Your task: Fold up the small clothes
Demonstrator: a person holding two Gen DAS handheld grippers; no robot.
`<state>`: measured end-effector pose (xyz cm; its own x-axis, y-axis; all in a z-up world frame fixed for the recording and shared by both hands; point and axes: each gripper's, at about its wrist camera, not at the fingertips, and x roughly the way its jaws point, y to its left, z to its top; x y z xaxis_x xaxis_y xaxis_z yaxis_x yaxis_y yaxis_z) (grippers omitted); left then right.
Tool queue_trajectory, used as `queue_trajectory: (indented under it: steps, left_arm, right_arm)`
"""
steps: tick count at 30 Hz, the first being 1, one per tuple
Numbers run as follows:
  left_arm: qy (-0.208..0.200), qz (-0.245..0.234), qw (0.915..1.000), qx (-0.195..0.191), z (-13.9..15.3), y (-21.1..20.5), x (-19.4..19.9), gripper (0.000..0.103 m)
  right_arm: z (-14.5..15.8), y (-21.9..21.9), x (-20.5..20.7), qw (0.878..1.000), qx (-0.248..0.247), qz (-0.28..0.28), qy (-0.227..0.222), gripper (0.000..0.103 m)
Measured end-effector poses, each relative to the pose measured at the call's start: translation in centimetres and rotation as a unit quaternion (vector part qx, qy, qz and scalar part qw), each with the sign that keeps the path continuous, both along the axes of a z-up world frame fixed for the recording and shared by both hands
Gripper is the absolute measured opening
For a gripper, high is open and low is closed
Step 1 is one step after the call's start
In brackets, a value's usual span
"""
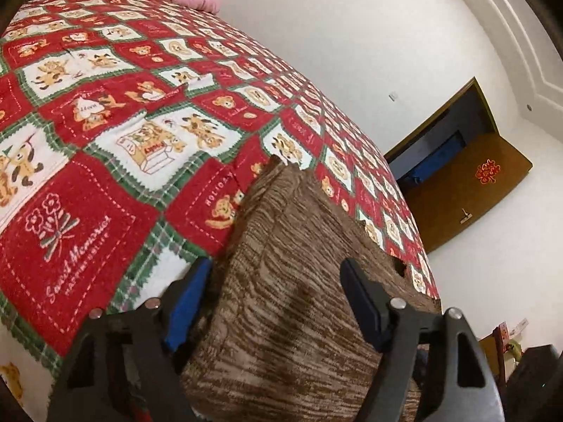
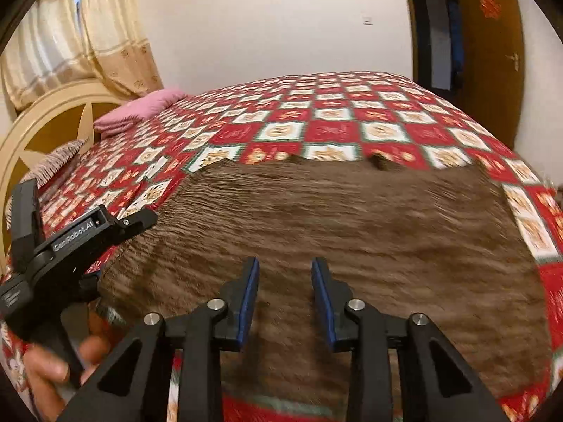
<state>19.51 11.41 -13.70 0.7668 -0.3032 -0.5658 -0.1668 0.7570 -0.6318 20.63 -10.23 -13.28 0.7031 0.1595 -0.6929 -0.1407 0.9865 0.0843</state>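
Left gripper (image 1: 274,302) spread wide over brown knit (image 1: 299,246), fabric between the fingers, pads not pressing; knit lies on bedspread (image 1: 105,140). Right gripper (image 2: 285,299) narrowly parted above knit (image 2: 334,218), nothing pinched; left hand (image 2: 52,369) alongside.

We're in a bedroom at home: a wide bed (image 2: 352,130) fills the view, spread with a red, white and green patchwork cover (image 1: 105,133) printed with teddy bears. At its head there's a cream arched headboard (image 2: 45,119), a folded pink blanket (image 2: 140,109) and beige curtains (image 2: 88,35). Plain white walls, and a brown wooden door (image 2: 492,42) with a red paper ornament.
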Motion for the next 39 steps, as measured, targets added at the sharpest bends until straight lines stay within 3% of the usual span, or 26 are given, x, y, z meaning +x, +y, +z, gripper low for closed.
queue_trajectory:
  steps: [2, 8, 10, 12, 14, 18, 22, 24, 26, 28, 30, 33, 35, 39]
  left_arm:
    - [0.000, 0.000, 1.0000, -0.006, 0.0, 0.1, 0.4, 0.077]
    - [-0.009, -0.001, 0.9999, 0.008, -0.1, -0.6, 0.9, 0.076]
    - [-0.011, -0.012, 0.9998, 0.013, -0.1, -0.9, 1.4, 0.065]
    - [-0.003, -0.018, 0.9997, 0.018, -0.2, -1.0, 2.0, 0.036]
    - [0.002, -0.018, 0.9997, 0.015, -0.4, -0.8, 2.4, 0.022]
    - [-0.018, -0.028, 0.9986, 0.042, 0.9, -1.7, 2.3, 0.019]
    - [-0.050, -0.075, 0.9858, 0.141, 3.4, -5.7, 2.4, 0.018]
    - [-0.075, -0.123, 0.9733, 0.179, 4.7, -8.4, 2.1, 0.018]
    - [-0.090, -0.173, 0.9501, 0.244, 5.3, -11.8, 1.8, 0.018]
    - [-0.087, -0.206, 0.9338, 0.280, 4.6, -14.0, 1.7, 0.018]
    - [-0.061, -0.220, 0.9315, 0.283, 3.2, -14.9, 2.2, 0.018]
    - [-0.040, -0.230, 0.9379, 0.256, 2.1, -14.7, 2.6, 0.017]
    - [-0.042, -0.233, 0.9372, 0.256, 2.3, -15.0, 2.5, 0.017]
    - [-0.043, -0.238, 0.9440, 0.225, 2.1, -13.9, 2.7, 0.017]
  right_arm:
    - [-2.2, 0.6, 1.0, 0.999, -0.002, -0.008, 0.037, 0.020]
    - [-2.6, 1.0, 0.5, 1.000, -0.010, -0.008, 0.025, 0.019]
    - [-2.6, 0.7, 0.5, 1.000, 0.000, -0.007, 0.025, 0.019]
    - [-2.6, 0.4, 0.3, 1.000, 0.008, -0.007, 0.024, 0.019]
    - [-2.7, 0.3, 0.2, 1.000, 0.018, -0.007, 0.023, 0.019]
    - [-2.8, -0.7, 0.3, 0.998, 0.054, -0.005, 0.026, 0.019]
    - [-2.9, -1.2, 0.4, 0.996, 0.079, -0.004, 0.029, 0.019]
    - [-2.9, -1.5, 0.5, 0.995, 0.094, -0.004, 0.030, 0.019]
    - [-3.0, -1.9, 0.5, 0.994, 0.108, -0.004, 0.033, 0.019]
    - [-3.0, -2.0, 0.5, 0.993, 0.115, -0.003, 0.034, 0.020]
    - [-3.1, -2.1, 0.4, 0.992, 0.121, -0.003, 0.035, 0.020]
    - [-3.1, -2.4, 0.3, 0.991, 0.131, -0.002, 0.038, 0.020]
    - [-3.1, -2.6, 0.2, 0.989, 0.143, 0.001, 0.041, 0.020]
    - [-3.5, -4.3, -0.1, 0.977, 0.202, 0.016, 0.063, 0.020]
